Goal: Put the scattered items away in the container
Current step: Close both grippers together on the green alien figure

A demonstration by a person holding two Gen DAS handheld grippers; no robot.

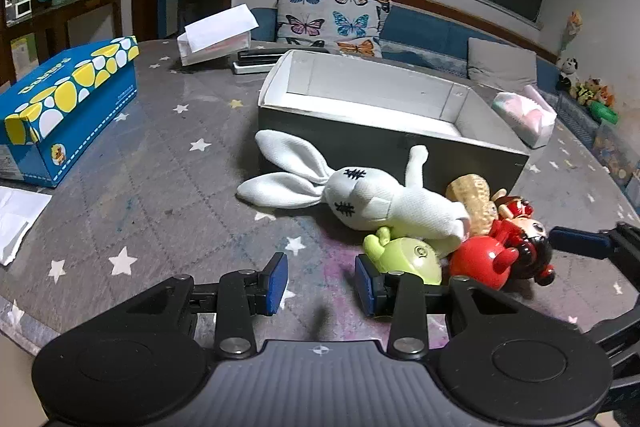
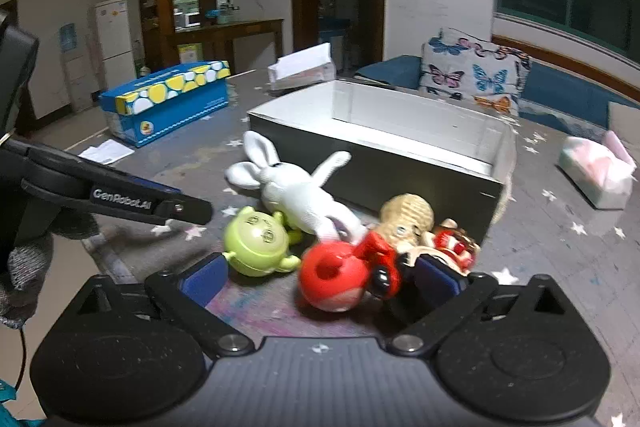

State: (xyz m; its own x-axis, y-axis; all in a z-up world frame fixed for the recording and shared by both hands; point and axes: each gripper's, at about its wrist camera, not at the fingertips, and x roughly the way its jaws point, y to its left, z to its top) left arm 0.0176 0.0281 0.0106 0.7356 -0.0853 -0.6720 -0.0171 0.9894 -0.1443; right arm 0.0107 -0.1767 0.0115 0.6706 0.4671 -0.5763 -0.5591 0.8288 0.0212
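Jaws of the right gripper (image 2: pixel 320 277) spread wide, straddling the red round-bodied doll toy with black hair (image 2: pixel 348 273). Its right blue pad (image 2: pixel 438 277) sits against the doll's head end; left pad (image 2: pixel 204 277) stands apart from the body, close by the lime-green plastic toy (image 2: pixel 258 245). Nothing clamped.

Left gripper (image 1: pixel 321 283) jaws moderately open, empty, over bare star-patterned grey tabletop (image 1: pixel 160 195). Its right pad (image 1: pixel 366 285) is just beside the lime-green toy (image 1: pixel 408 259), perhaps touching; contact unclear.

Toys in one heap against the near wall of the open grey cardboard box with white interior (image 1: pixel 340 143): white long-eared plush rabbit (image 1: pixel 360 195) lying across the green toy, tan woven peanut-shaped toy (image 1: pixel 474 199) behind it, red doll (image 1: pixel 500 255) at the right. Box interior shows no toys.

Blue tissue box with yellow and white spots (image 1: pixel 68 107) well to the left.
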